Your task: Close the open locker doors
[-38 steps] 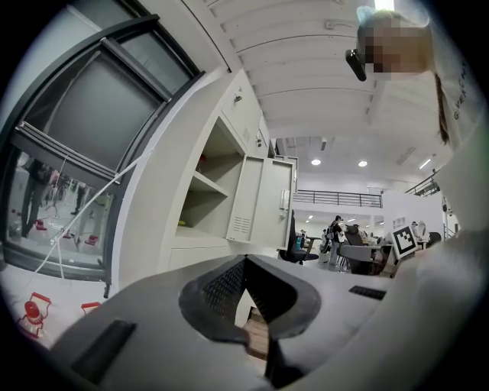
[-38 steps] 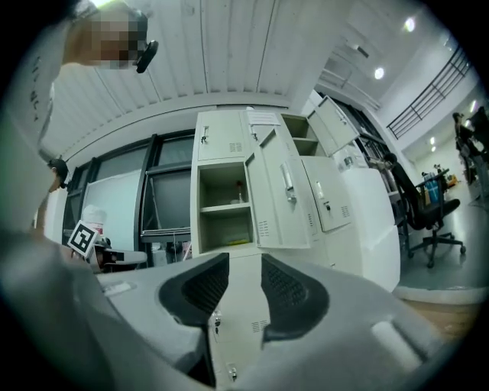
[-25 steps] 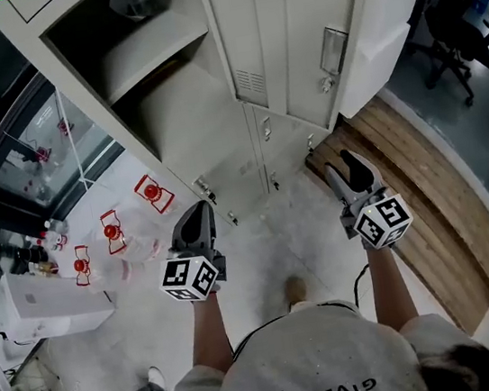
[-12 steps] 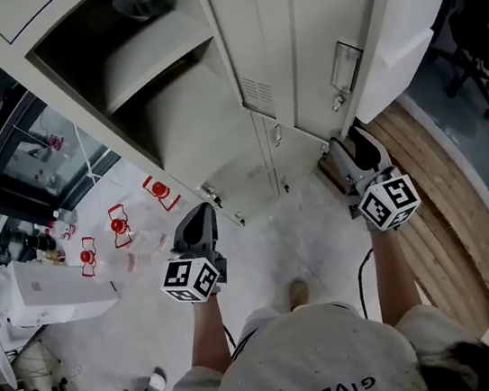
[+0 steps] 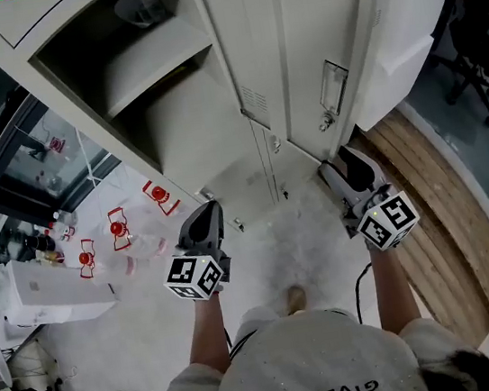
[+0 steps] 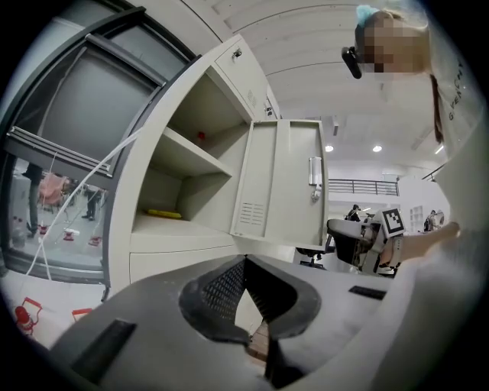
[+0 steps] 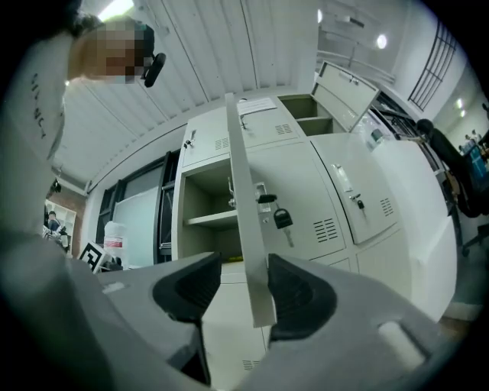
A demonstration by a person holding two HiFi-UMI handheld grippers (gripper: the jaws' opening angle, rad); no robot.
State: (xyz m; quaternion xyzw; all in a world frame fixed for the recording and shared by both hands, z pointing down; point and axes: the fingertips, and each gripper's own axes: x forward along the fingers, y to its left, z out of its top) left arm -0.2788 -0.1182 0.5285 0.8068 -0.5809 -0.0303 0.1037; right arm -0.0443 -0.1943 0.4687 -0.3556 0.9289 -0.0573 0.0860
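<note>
- Head view: the person's shirt fills the lower edge, with both forearms reaching forward over a pale floor.
- Left gripper hangs over the floor, apart from the lockers. In the left gripper view its jaws are together, with nothing between them.
- Right gripper sits just under the lower free corner of the locker door, on the latch side.
- Right gripper view: the right gripper has its jaws apart. The locker door is seen edge-on, and its thin free edge stands between them. The edge lies close to the pad at the view's right, with a clear gap on the other side. Contact cannot be confirmed.
- A key hangs from the lock on the door's outer face.
- The door stands swung well out from the locker front, hinged at the right side of the open compartment.
- Inside the compartment is a shelf. A yellow object lies on the compartment floor below it.
- Closed lockers stand beyond the door.
</note>
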